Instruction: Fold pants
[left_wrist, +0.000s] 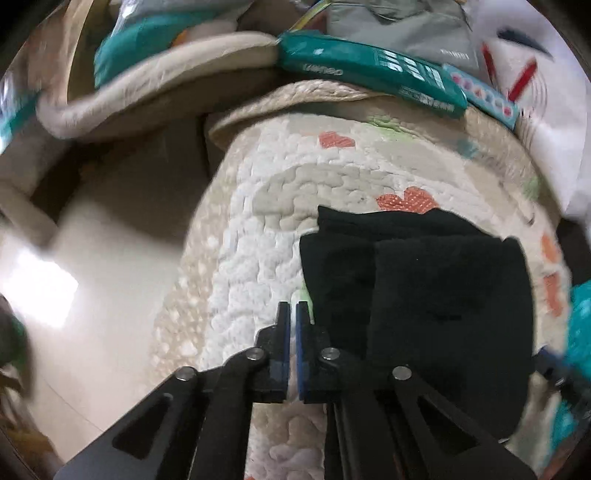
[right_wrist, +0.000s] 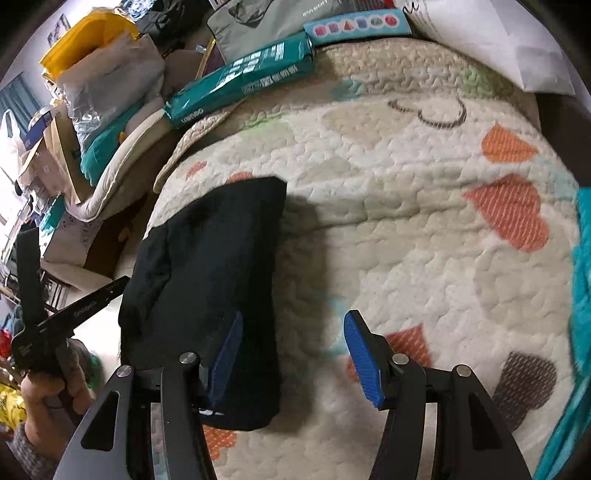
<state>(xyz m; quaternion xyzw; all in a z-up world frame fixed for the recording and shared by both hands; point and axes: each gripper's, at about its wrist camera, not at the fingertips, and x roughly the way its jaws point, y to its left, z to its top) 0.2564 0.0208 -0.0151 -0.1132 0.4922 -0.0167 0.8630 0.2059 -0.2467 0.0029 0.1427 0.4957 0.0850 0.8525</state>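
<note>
Only the right wrist view showed a hand (right_wrist: 55, 391) at far left holding the left gripper (left_wrist: 292, 308), jaws clenched on nothing beside the folded black pants (left_wrist: 424, 295). The pants lay on a quilted mat (right_wrist: 406, 229). The right gripper (right_wrist: 291, 332) stood released, angled downward.

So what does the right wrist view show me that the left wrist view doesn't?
Only the right wrist view: the right gripper with jaws open and empty above the quilt, the person's hand gripping the other tool, and a yellow bag. Only the left wrist view: the left gripper, jaws shut on nothing beside the pants, and bare floor. Both: the folded black pants on the quilt and the teal package.
</note>
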